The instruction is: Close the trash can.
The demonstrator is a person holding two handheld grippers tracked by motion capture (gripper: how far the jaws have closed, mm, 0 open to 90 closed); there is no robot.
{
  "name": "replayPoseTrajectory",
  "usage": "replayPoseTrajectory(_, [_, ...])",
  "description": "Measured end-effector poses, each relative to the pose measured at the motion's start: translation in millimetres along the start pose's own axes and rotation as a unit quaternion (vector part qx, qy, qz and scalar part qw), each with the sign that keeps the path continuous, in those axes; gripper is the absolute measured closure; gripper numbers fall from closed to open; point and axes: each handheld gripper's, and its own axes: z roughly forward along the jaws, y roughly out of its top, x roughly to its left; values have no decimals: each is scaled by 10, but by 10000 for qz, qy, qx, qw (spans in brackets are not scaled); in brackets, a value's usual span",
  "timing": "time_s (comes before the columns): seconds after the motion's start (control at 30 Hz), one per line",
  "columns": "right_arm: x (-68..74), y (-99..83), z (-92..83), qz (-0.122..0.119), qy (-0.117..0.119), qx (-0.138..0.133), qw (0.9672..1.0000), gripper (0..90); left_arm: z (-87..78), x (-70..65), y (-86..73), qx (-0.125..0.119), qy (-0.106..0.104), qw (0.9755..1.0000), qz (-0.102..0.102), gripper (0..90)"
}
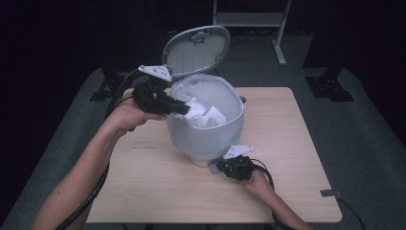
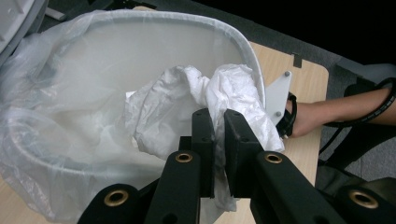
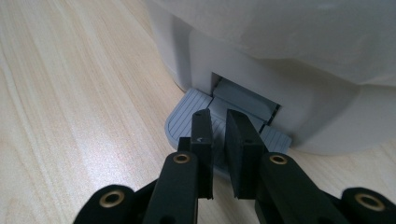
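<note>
Keep right gripper (image 3: 218,140), jaws pressed together, bearing down on pedal (image 3: 196,116) so lid (image 1: 196,50) stays up, while left gripper (image 2: 218,135), pinching crumpled white wad (image 2: 187,107), carries it inside lined bin (image 1: 206,139) rim before release.

1. Left gripper (image 1: 184,109): black body, grey three-cornered plate, black trailing cable.
2. Right gripper (image 1: 214,166): identical build; brass-coloured bushings at the jaw pivots.
3. Forearms: bare, no sleeves.
</note>
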Motion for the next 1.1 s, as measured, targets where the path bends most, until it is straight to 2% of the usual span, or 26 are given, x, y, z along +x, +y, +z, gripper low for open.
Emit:
replayPoseTrajectory(0.6, [1,-5,-2,13,0,-11,10000,813,287,70,163,126,100,9999,13,832])
replayPoseTrajectory(0.8, [1,-6,0,30,8,-20,10000,813,351,91,171,147,151,9998,-14,747])
replayPoseTrajectory(1.1, [0,-2,-1,19,5,-8,10000,813,378,132,132,143,139,9997,-105,677])
